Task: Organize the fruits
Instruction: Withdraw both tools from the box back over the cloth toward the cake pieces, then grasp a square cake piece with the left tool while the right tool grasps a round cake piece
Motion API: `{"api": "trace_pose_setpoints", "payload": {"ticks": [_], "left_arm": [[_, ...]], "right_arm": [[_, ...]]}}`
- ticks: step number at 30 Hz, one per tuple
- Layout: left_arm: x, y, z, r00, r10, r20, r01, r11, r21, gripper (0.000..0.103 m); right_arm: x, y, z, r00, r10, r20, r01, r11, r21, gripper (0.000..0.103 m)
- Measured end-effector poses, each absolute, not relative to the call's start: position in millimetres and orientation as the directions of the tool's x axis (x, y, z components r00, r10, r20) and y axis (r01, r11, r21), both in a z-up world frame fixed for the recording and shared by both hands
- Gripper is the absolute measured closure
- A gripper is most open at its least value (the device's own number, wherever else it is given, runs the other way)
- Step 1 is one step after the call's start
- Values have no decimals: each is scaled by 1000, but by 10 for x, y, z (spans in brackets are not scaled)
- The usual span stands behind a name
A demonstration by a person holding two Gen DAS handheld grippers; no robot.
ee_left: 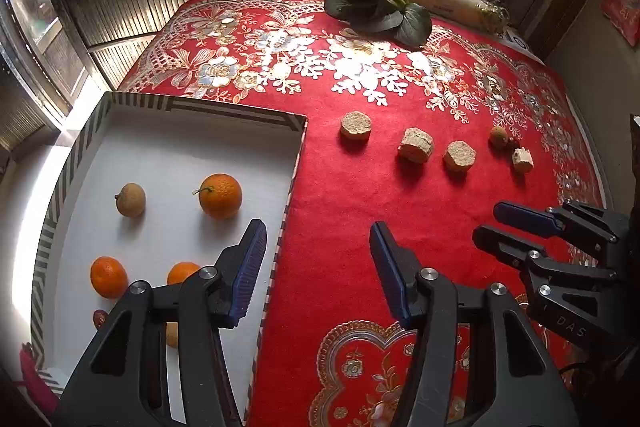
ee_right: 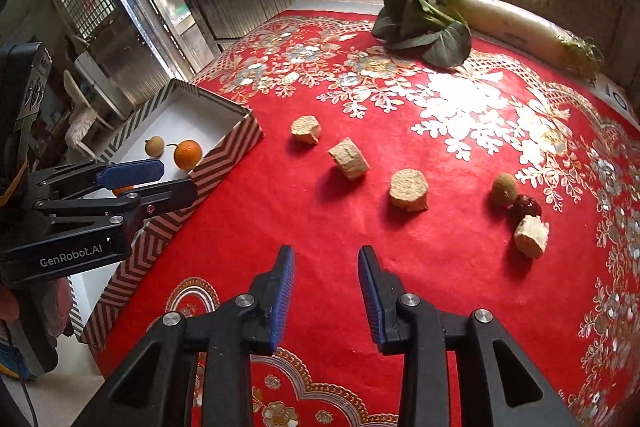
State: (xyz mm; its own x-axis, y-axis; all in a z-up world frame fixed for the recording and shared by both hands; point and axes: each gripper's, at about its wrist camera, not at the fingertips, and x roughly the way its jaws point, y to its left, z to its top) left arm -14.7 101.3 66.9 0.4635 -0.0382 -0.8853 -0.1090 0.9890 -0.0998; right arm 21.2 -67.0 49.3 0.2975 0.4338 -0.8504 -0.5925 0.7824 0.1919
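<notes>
Straddling box rim (ee_left: 296,163), left gripper (ee_left: 318,247) spread

A: Is the red cloth (ee_right: 320,227) ahead of the right gripper (ee_right: 326,291) free?

B: Yes, up to the row of corn cob pieces (ee_right: 409,190).

A: And leftward?

B: The striped box wall (ee_right: 224,155) and the left gripper (ee_right: 160,183) block it.

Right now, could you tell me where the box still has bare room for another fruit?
The box's far half is bare, beyond the longan and stemmed orange. The near left corner is crowded with two oranges and small fruit.
</notes>
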Motion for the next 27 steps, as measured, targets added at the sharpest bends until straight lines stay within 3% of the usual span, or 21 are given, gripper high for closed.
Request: {"api": "trace_pose_setpoints", "payload": {"ticks": [7,18,20,21,27], "left_arm": [[19,853,564,431,-73,-900,-67,991,-113,49],[280,763,512,417,-123,-901,-21,989,-144,49],[338,724,499,417,-140,-898,1,988,-154,49],[370,699,489,415,-147,-898,12,988,-156,49],[570,541,440,409,-184,-894,90,983,-161,49]], "right_arm": [[372,-909,351,322,402,-857,-530,827,189,71],[868,-625,177,332,373,-866,-566,814,133,66],[909,-607,125,299,390,-871,-587,795,154,68],[918,-618,120,303,380,-874,-589,796,142,74],[917,-922,137,299,402,-865,-541,819,193,75]]}}
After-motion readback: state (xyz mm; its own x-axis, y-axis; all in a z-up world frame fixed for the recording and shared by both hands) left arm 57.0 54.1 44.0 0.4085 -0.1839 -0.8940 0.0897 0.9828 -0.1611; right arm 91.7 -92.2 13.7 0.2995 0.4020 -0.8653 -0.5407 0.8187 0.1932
